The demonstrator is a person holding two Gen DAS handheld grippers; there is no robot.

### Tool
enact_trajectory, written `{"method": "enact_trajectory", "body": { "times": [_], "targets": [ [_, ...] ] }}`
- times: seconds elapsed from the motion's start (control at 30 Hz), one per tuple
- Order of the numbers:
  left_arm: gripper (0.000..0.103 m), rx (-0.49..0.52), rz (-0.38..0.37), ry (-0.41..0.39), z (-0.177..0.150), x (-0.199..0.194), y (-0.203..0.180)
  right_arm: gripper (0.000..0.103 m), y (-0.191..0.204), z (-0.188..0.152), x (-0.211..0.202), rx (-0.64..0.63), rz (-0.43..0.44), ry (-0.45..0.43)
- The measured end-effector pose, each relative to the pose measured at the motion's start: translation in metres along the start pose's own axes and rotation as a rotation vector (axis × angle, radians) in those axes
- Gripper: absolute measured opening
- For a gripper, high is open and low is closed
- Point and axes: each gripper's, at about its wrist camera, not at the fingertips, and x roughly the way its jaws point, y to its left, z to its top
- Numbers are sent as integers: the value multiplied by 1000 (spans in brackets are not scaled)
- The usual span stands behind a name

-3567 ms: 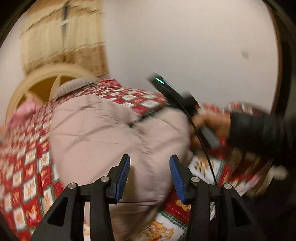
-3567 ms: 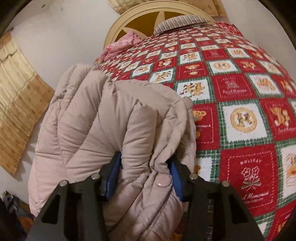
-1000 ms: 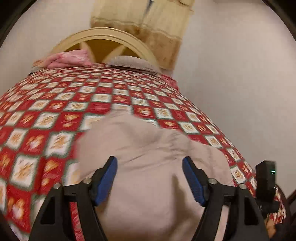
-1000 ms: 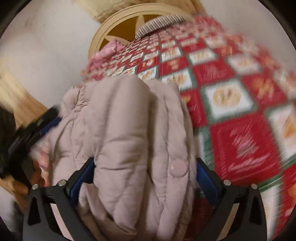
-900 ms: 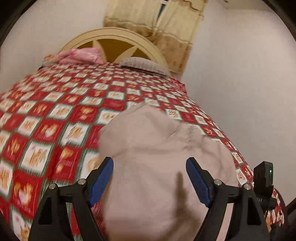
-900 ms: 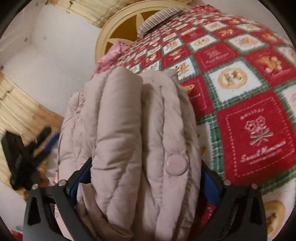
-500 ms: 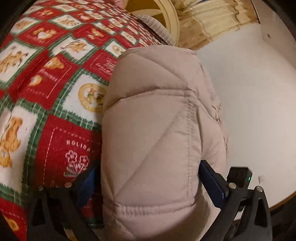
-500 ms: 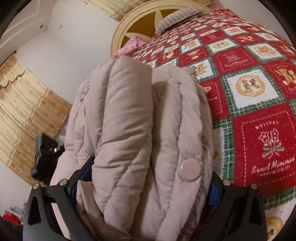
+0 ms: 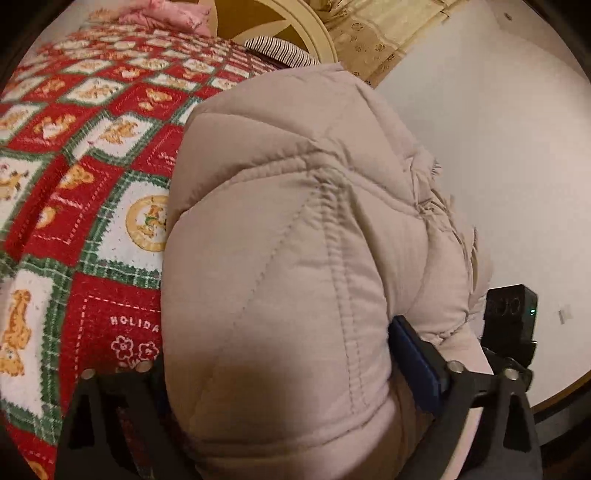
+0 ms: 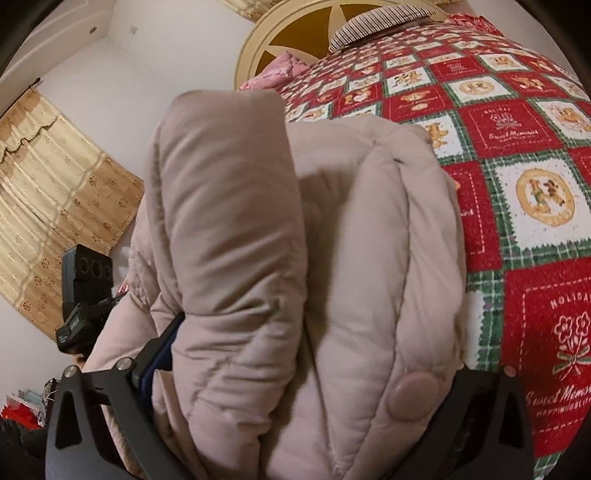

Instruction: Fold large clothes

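The left gripper has its two fingers set wide apart, and a thick fold of the coat fills all the space between them; one blue pad presses the padded cloth at 4 o'clock, while the other finger at 8 o'clock is mostly hidden behind the bulge. It is clamped on the coat. The right gripper is in the same condition: its fingers stand far from each other, one blue pad shows at 8 o'clock, and the coat is squeezed between them, so it also holds the cloth. A round snap button sits on the coat near the 5 o'clock finger. The beige quilted coat is bunched in thick rolls and rises from both grippers toward 12 o'clock, lying partly on the blanket. This blanket, red and green with bear squares, spreads to 10 o'clock in the left view and to 2 o'clock in the right view. Farther away, a striped pillow and a pink cloth lie by the round headboard at 12 o'clock. Curtains hang at 9 o'clock in the right view.
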Motion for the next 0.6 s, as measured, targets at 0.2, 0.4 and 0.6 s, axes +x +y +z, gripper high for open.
{"method": "enact_trajectory", "body": {
  "times": [0.2,0.4,0.6],
  "targets": [
    [67,116,89,-50,-13,-25,-33,77,7,-15,-10,88,39,9],
    [66,180,129,-59,-36,-54,-58,63,24,-42,-35,128,48,-43],
    [66,255,138,-62,-48,-65,-74,54,40,-65,-66,149,72,-87]
  ]
}}
